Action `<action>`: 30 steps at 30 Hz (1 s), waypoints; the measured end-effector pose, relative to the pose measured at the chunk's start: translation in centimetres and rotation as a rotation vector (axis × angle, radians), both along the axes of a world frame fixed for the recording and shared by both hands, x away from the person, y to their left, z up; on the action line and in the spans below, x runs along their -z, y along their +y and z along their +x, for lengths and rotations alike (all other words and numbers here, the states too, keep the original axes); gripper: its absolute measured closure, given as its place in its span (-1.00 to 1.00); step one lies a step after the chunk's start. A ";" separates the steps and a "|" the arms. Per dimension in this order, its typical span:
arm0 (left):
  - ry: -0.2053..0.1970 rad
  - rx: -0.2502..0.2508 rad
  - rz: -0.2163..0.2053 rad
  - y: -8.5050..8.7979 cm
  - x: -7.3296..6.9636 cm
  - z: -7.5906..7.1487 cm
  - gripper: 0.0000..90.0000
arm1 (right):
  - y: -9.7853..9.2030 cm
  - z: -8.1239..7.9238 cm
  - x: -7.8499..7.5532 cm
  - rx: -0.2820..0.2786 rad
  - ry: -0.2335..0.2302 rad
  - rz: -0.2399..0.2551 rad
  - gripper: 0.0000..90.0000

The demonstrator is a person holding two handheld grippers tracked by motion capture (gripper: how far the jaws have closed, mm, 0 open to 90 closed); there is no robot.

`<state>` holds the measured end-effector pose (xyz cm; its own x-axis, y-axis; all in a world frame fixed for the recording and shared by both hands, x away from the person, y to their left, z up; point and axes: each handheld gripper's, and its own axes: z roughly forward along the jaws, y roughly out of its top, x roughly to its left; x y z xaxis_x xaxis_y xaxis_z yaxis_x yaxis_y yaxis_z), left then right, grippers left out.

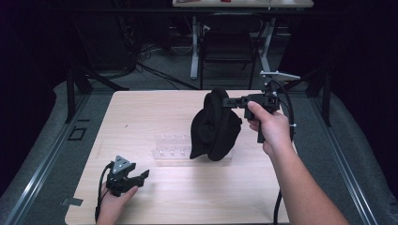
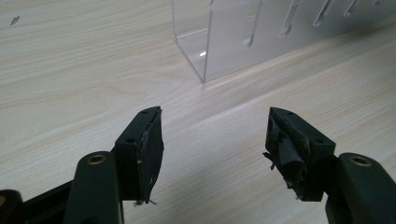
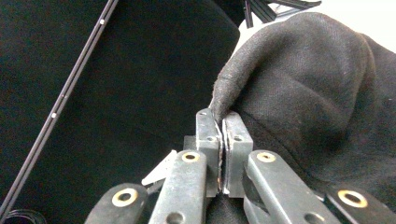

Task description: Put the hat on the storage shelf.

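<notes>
Wood grain runs across the table (image 1: 141, 108), and at its near-left corner the left hand (image 1: 115, 201) rests low with the left gripper (image 1: 141, 176) pointing toward the middle of the board. In the left gripper view its two black jaws stand wide apart with bare wood between them and nothing held; worn, frayed padding shows on the inner face of each jaw.

Ahead of that gripper, well apart from its tips, lies a clear acrylic rack (image 2: 261, 32) with slots cut in its wall; in the high view the same rack (image 1: 171, 145) lies flat near the middle of the table.

Right of the rack hangs the black cloth (image 1: 216, 126), a thick dark bundle lifted by its top edge, its lower end drooping onto or just over the rack's right end; which of the two cannot be told.

At the far right, the right hand (image 1: 272, 129) holds the right gripper (image 1: 230, 101) up above the table, pointed leftward. In the right gripper view the jaws are pressed together on a fold of the cloth (image 3: 299, 88), which bulges up and to the right of the tips.
</notes>
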<state>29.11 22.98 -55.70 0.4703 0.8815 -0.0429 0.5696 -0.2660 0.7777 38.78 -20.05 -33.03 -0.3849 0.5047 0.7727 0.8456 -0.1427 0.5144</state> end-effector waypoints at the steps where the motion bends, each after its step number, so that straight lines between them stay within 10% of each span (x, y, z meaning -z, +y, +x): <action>1: 0.000 0.000 -0.001 0.0 0.0 0.0 -0.18 | 0.0 0.0 0.1 0.003 0.002 0.011 0.95; 30: -0.111 0.171 -0.038 -6.1 -4.8 -0.2 -0.03 | 1.3 0.0 0.2 0.000 -0.007 0.044 0.94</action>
<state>28.91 16.88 -50.94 0.6166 0.7871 -0.0146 0.4291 -0.3205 0.8445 38.80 -18.77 -33.27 -0.3904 0.4703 0.7915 0.8421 -0.1651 0.5135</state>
